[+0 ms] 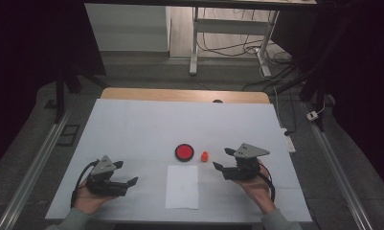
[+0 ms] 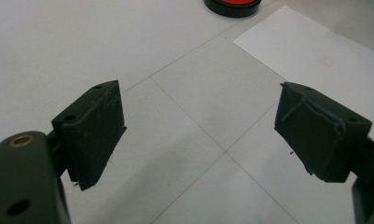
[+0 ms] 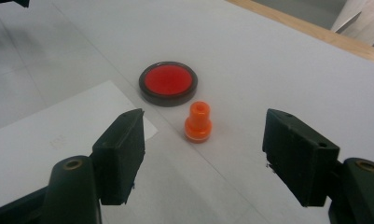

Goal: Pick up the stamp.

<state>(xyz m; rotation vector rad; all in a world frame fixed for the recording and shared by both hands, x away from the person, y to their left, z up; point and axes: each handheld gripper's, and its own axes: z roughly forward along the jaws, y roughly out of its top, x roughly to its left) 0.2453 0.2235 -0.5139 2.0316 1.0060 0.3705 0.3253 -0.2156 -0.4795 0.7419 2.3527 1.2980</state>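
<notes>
A round red ink pad in a black case (image 1: 184,152) lies at the middle of the white table, with a small orange stamp (image 1: 205,156) upright just right of it. A white paper sheet (image 1: 182,186) lies in front of them. My right gripper (image 1: 221,159) is open, its jaws pointing left at the stamp from a short way off. In the right gripper view the stamp (image 3: 197,122) stands ahead of the gap between the jaws (image 3: 202,116), the ink pad (image 3: 168,81) behind it. My left gripper (image 1: 126,172) rests open and empty at the front left, left of the paper (image 2: 315,51).
The white cover (image 1: 132,129) spans the table; a wooden edge (image 1: 185,94) shows along the far side. Beyond it stand a desk's legs (image 1: 194,48) with cables on the floor (image 1: 276,81). A white power strip (image 1: 288,139) lies off the right edge.
</notes>
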